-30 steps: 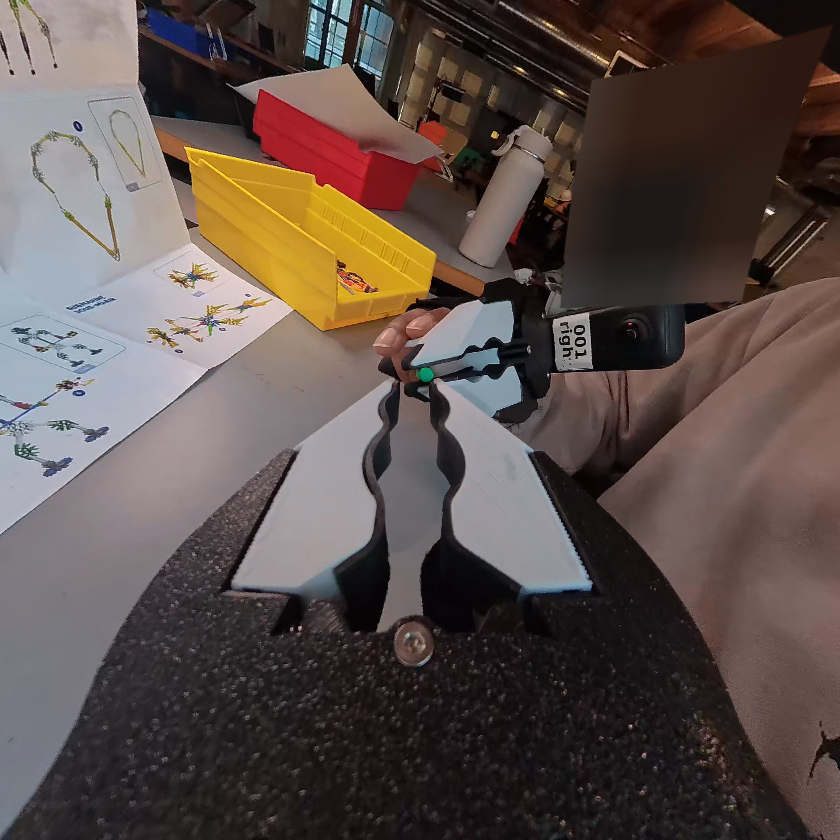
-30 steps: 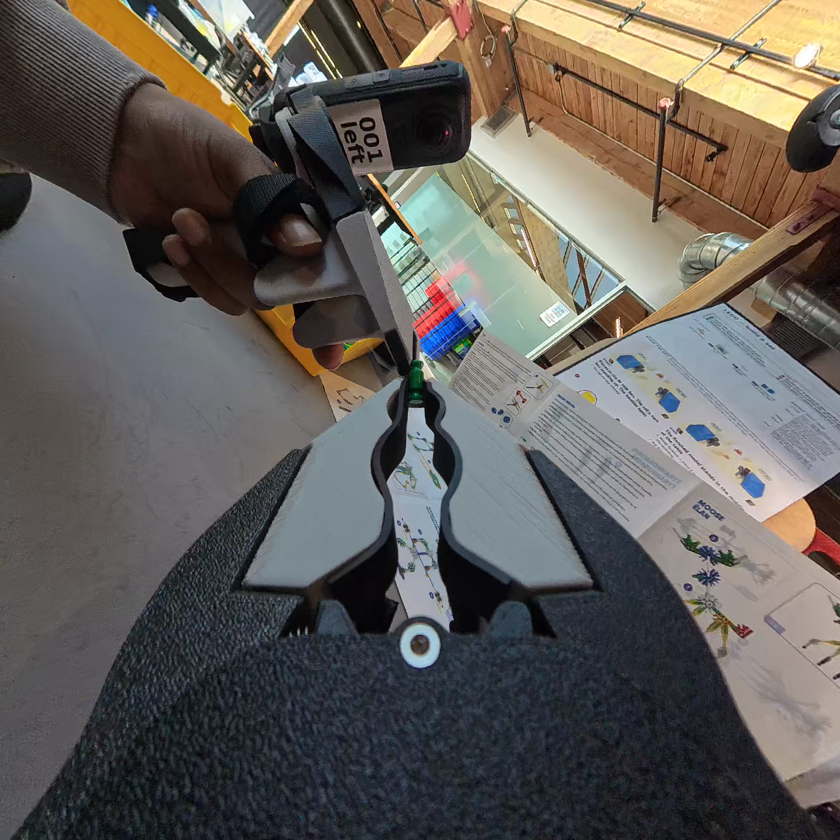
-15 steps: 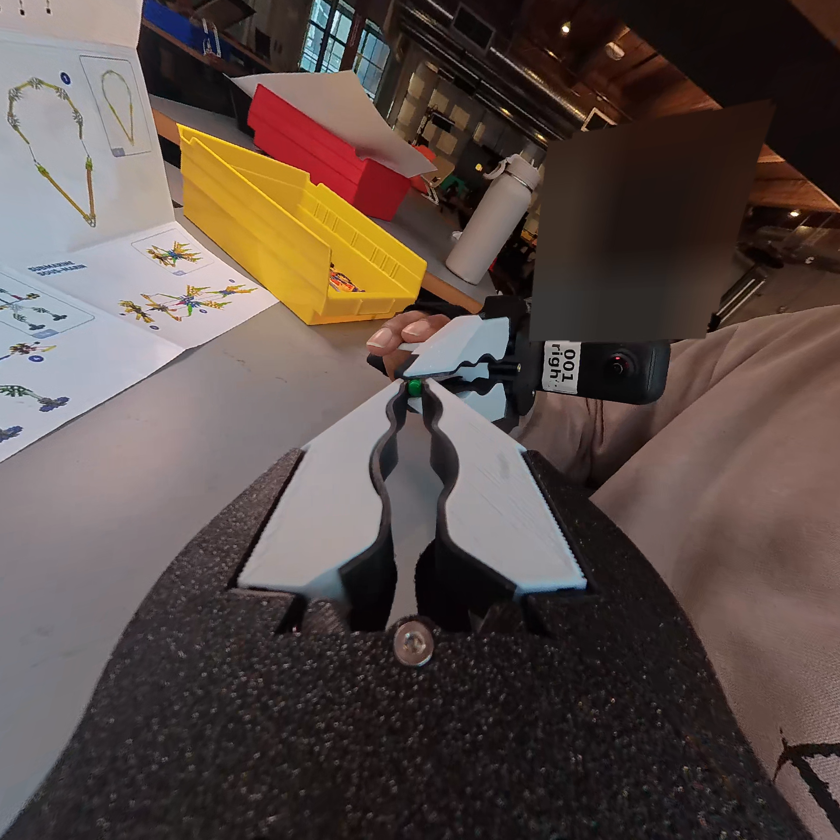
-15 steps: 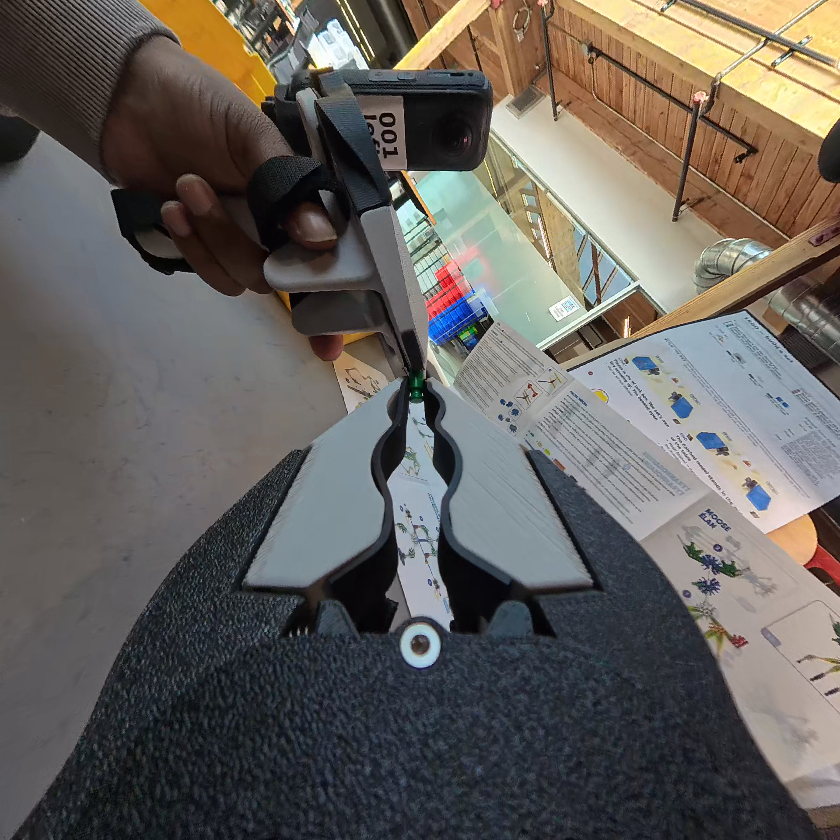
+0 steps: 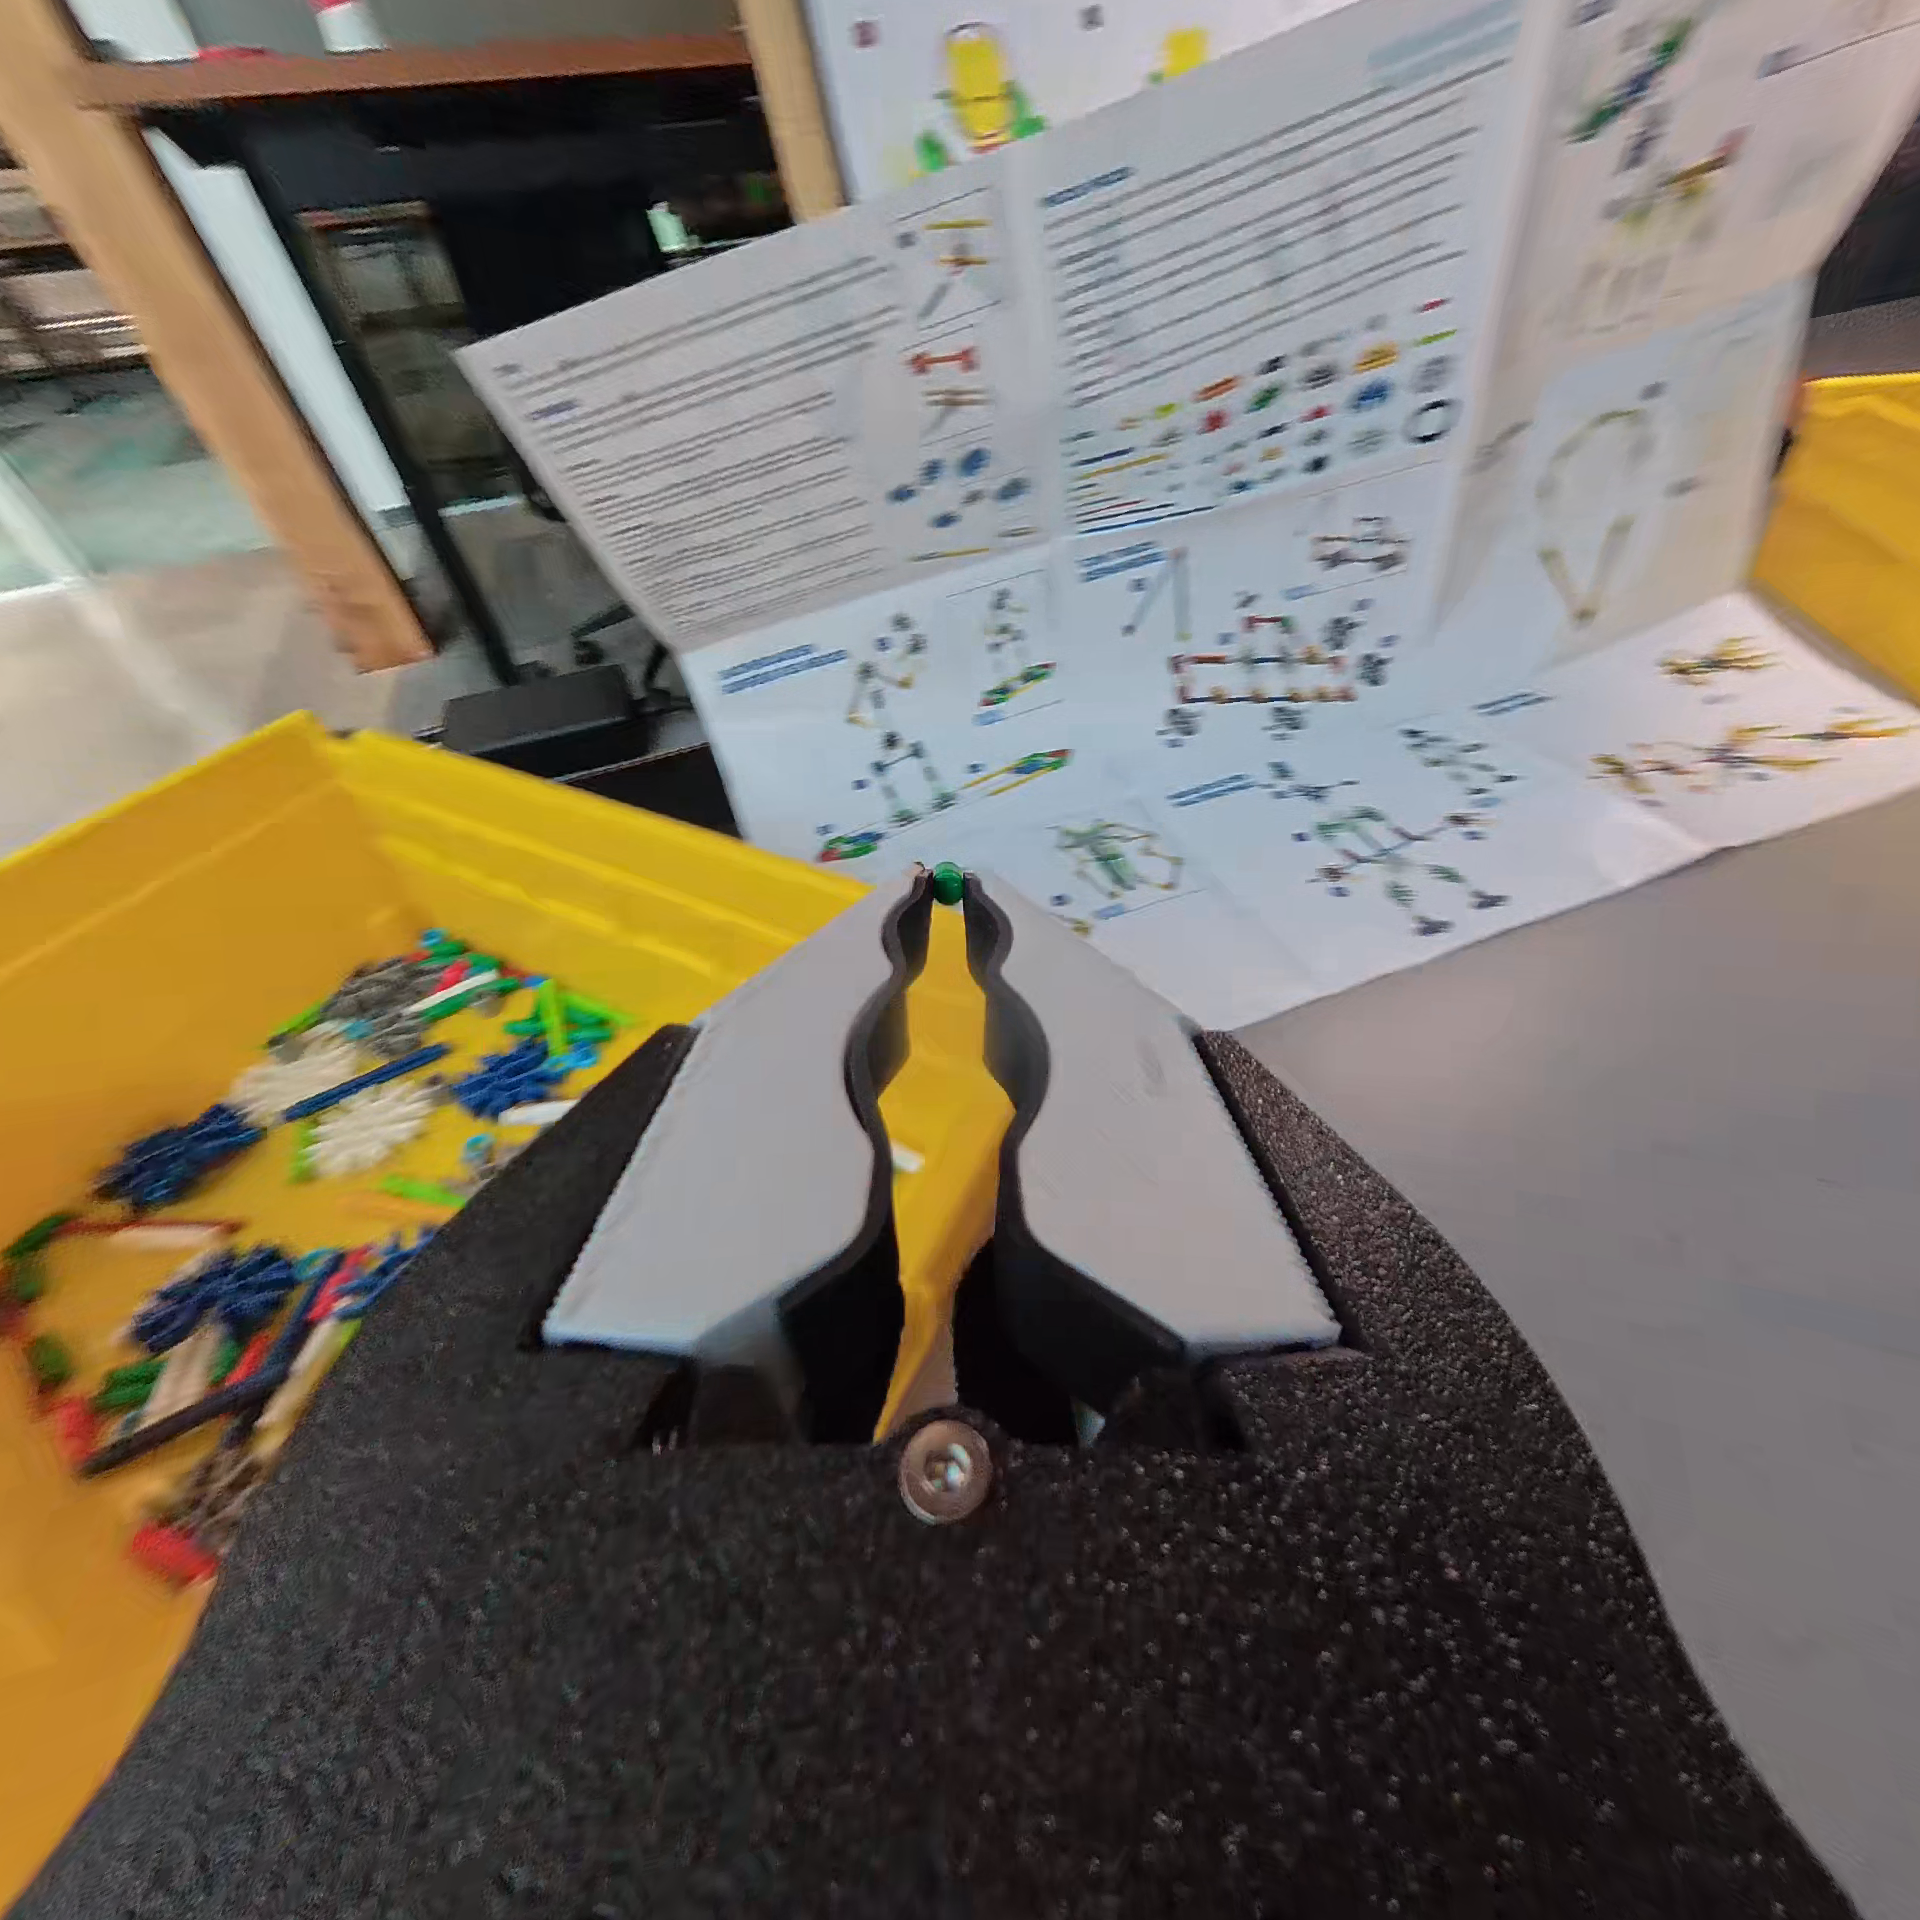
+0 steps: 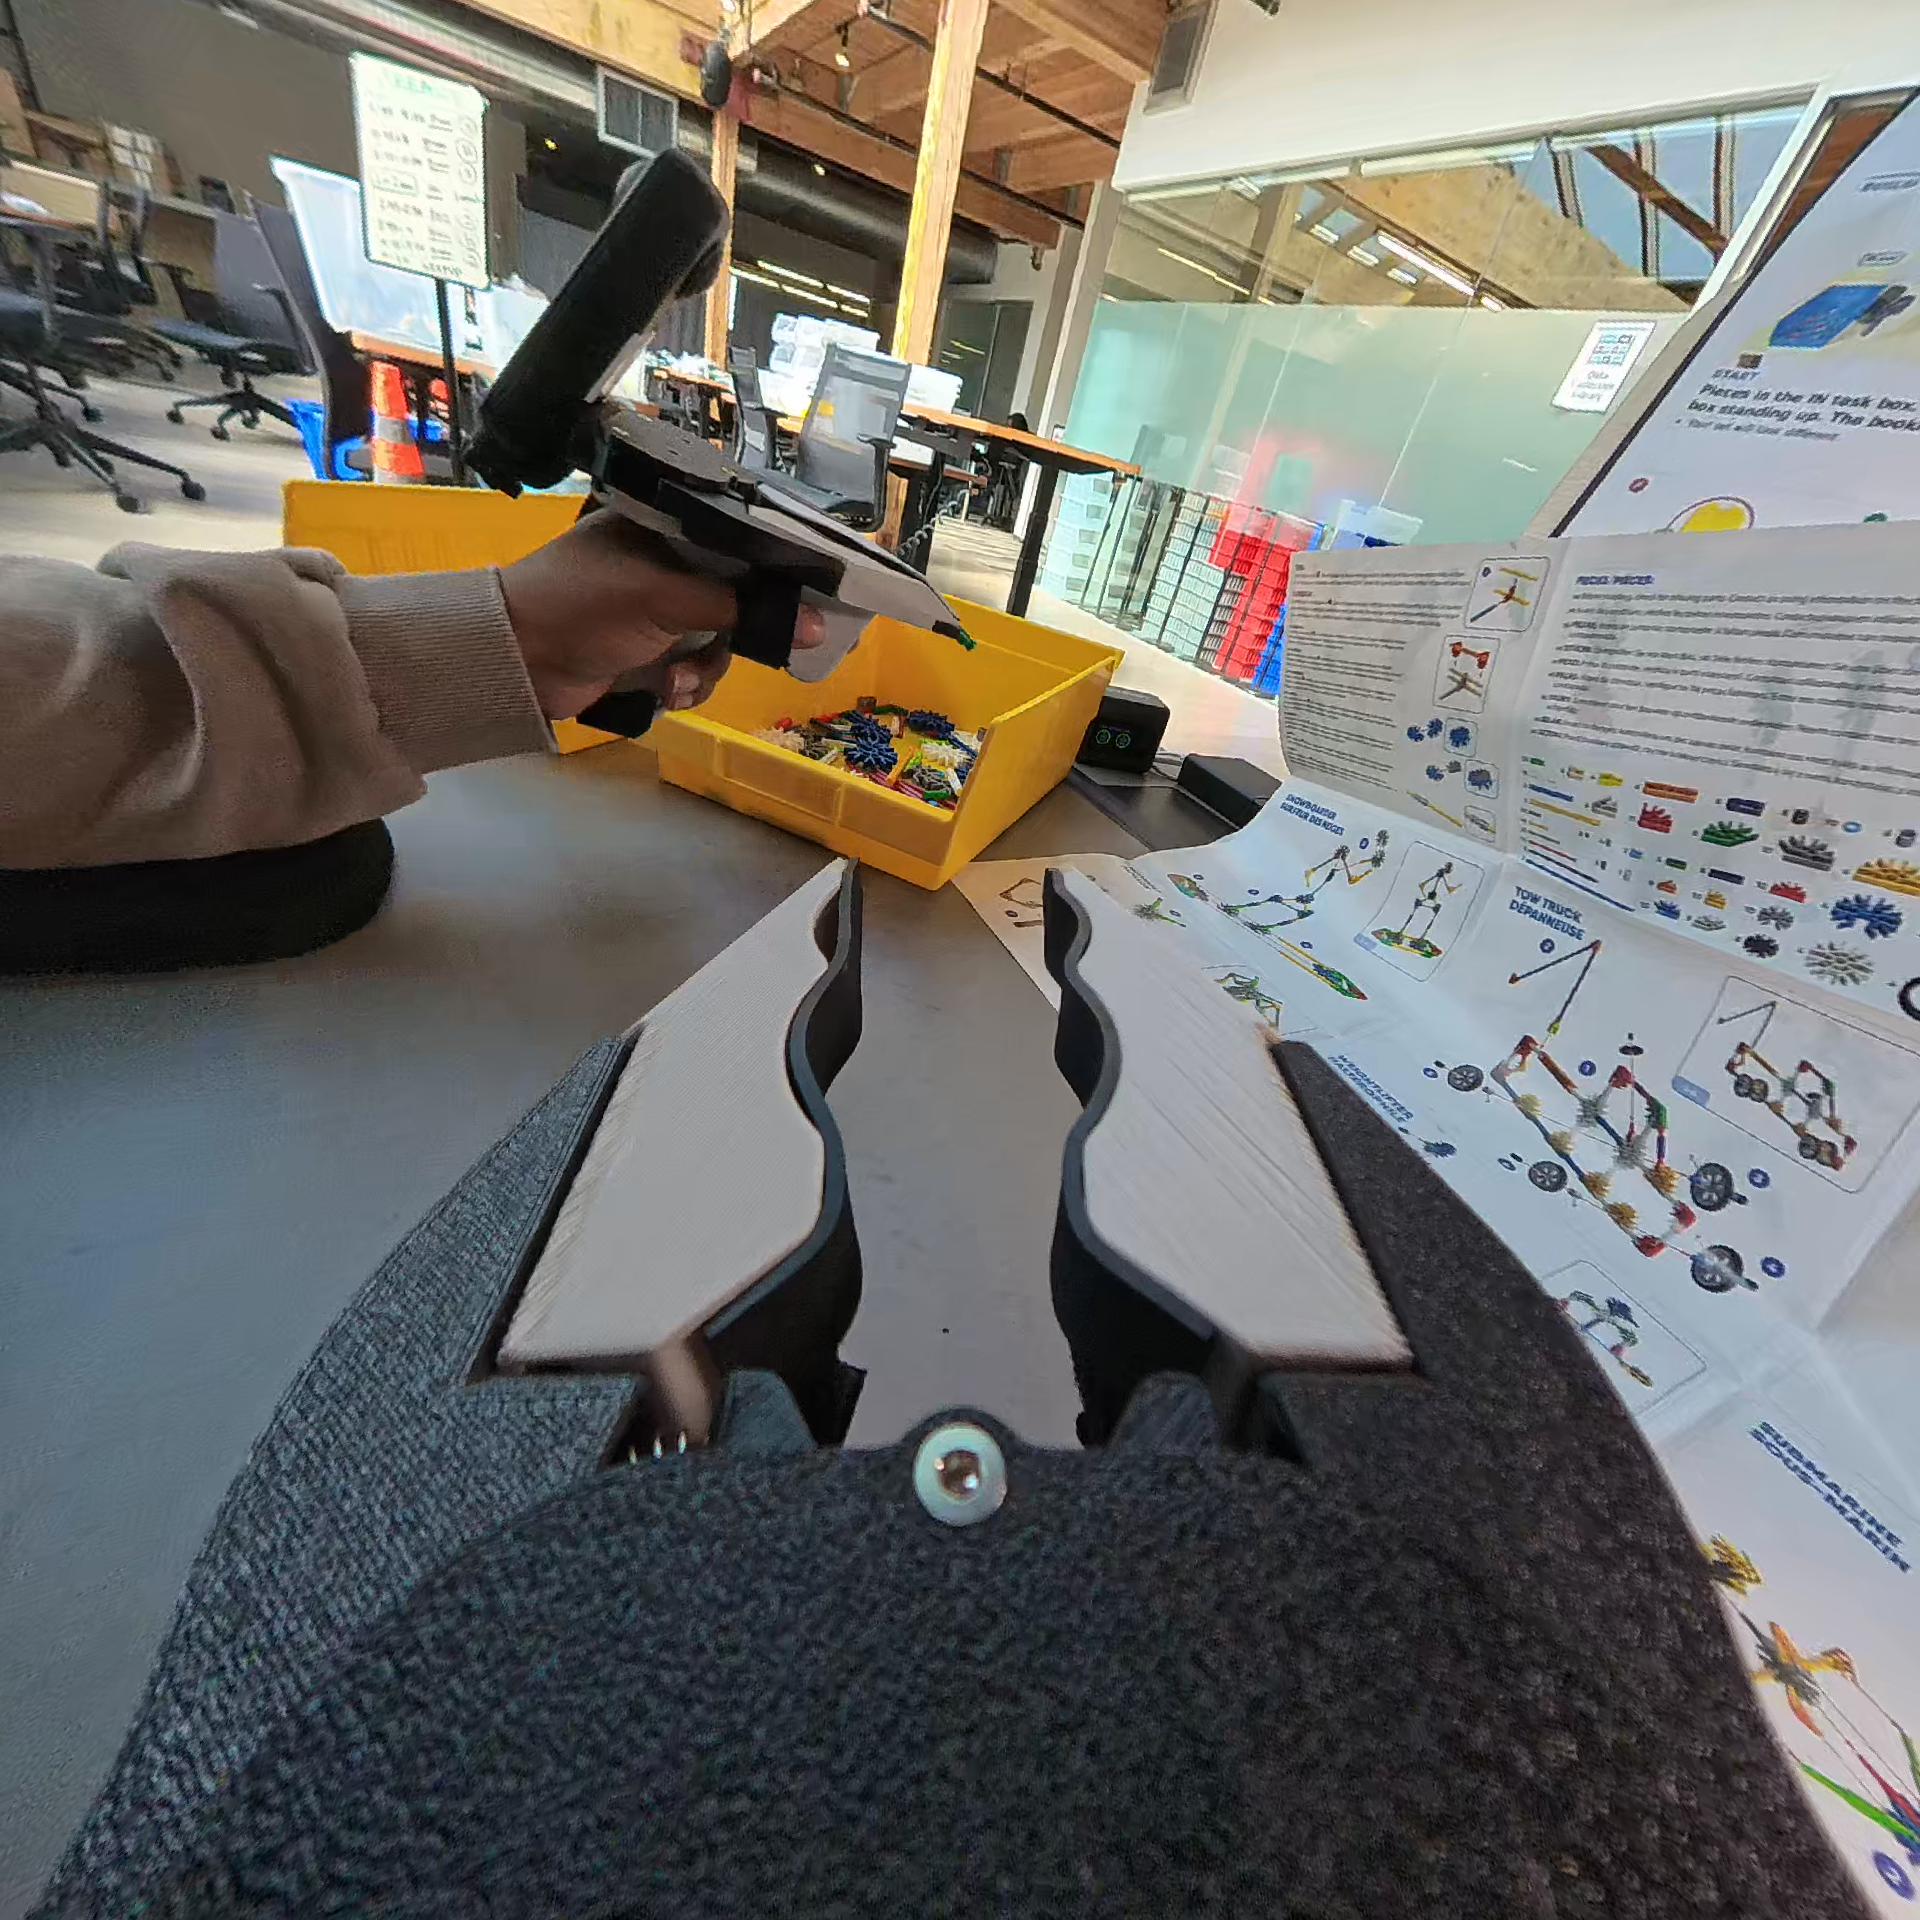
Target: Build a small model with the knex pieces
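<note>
Left to right. One yellow bin [image 5: 436, 831] at far left holds a loose heap of construction-toy pieces [image 5: 260, 1164], blue, green, white and red; too blurred to count. Left gripper [image 5: 944, 889] hangs over the bin's right wall, jaws closed on one small green piece [image 5: 945, 885] pinched at the very tips. One unfolded instruction sheet [image 5: 1195, 623] stands behind on the grey table [image 5: 1610, 1195]. Right gripper [image 6: 951, 894] is low above the table, jaws apart, nothing between them. A second yellow bin [image 6: 416, 525] sits behind the first.
</note>
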Available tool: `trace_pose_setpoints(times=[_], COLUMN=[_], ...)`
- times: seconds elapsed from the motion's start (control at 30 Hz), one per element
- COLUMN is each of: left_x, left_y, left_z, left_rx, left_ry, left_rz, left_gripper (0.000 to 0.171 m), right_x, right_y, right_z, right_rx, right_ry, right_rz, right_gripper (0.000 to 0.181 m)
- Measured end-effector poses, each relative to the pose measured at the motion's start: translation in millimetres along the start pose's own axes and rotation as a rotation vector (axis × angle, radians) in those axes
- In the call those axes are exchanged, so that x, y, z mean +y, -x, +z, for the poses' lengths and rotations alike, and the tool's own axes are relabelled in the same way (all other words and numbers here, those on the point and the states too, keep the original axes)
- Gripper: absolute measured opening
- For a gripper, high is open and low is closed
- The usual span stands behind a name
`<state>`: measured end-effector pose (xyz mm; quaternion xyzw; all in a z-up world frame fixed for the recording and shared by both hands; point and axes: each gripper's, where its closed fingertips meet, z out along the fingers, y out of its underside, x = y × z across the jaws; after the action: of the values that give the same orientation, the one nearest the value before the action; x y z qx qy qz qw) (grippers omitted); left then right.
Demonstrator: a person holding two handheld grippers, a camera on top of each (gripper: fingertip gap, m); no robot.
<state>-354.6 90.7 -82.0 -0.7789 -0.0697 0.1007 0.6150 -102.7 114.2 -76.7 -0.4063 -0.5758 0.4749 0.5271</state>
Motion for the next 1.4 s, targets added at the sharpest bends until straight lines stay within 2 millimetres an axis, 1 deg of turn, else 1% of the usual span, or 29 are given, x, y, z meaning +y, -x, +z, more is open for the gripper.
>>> trace_pose_setpoints(times=[0.07, 0.1, 0.17, 0.23, 0.3, 0.53, 0.6, 0.67, 0.73, 0.83, 0.9, 1.0, 1.13, 1.2, 1.27, 1.33, 1.4], left_x=[10.9, 16.8, 25.7, 30.0, 29.7, 24.3, 22.2, 19.6, 14.3, 2.8, 0.0, 6.6, 21.0, 23.9, 23.9, 23.5, 25.7], left_y=[40.6, 54.9, 73.9, 85.6, 90.7, 94.0, 94.3, 93.7, 87.9, 67.8, 44.8, -1.5, -75.4, -108.8, -135.6, -153.0, -164.8], left_z=[-2.3, -3.3, -5.6, -8.3, -10.7, -15.7, -16.7, -17.3, -17.1, -16.1, -12.5, -3.5, 7.0, 7.9, 6.0, 3.9, 2.3], left_rx=[-0.142, -0.188, -0.249, -0.293, -0.311, -0.328, -0.334, -0.337, -0.308, -0.224, -0.138, -0.003, 0.201, 0.304, 0.387, 0.432, 0.470], left_ry=[0.036, 0.057, 0.082, 0.094, 0.088, 0.054, 0.040, 0.020, -0.015, -0.088, -0.112, -0.092, -0.048, -0.047, -0.063, -0.081, -0.085], left_rz=[-0.017, -0.032, -0.056, -0.059, -0.063, -0.070, -0.070, -0.068, -0.070, -0.069, -0.075, -0.032, 0.021, 0.019, 0.026, 0.044, 0.052], left_gripper=[0.004, 0.004, 0.004, 0.003, 0.004, 0.005, 0.012, 0.024, 0.029, 0.033, 0.037, 0.044, 0.049, 0.049, 0.046, 0.040, 0.028], right_x=[2.9, 4.6, 7.3, 9.6, 9.5, 12.6, 12.9, 13.3, 13.6, 13.4, 14.0, 16.7, 20.2, 23.8, 29.1, 33.8, 38.8], right_y=[3.0, 4.5, 5.8, 5.6, 5.0, 3.7, 3.5, 2.6, 1.5, -1.3, -4.2, -8.5, -15.6, -21.9, -28.9, -35.5, -43.4], right_z=[2.2, 3.2, 4.3, 4.6, 4.3, 5.4, 5.5, 5.6, 5.5, 4.8, 4.2, 3.6, 2.8, 2.3, 1.9, 1.4, 0.2], right_rx=[-0.015, -0.024, -0.036, -0.040, -0.039, -0.038, -0.039, -0.037, -0.036, -0.026, -0.014, 0.005, 0.039, 0.074, 0.112, 0.142, 0.174], right_ry=[0.010, 0.017, 0.025, 0.038, 0.037, 0.048, 0.048, 0.048, 0.048, 0.044, 0.043, 0.053, 0.071, 0.090, 0.119, 0.140, 0.161], right_rz=[0.006, 0.014, 0.025, 0.029, 0.033, 0.049, 0.056, 0.063, 0.071, 0.077, 0.076, 0.073, 0.068, 0.052, 0.034, 0.028, 0.037], right_gripper=[0.033, 0.033, 0.032, 0.030, 0.028, 0.026, 0.026, 0.026, 0.026, 0.024, 0.023, 0.023, 0.027, 0.038, 0.051, 0.058, 0.061])
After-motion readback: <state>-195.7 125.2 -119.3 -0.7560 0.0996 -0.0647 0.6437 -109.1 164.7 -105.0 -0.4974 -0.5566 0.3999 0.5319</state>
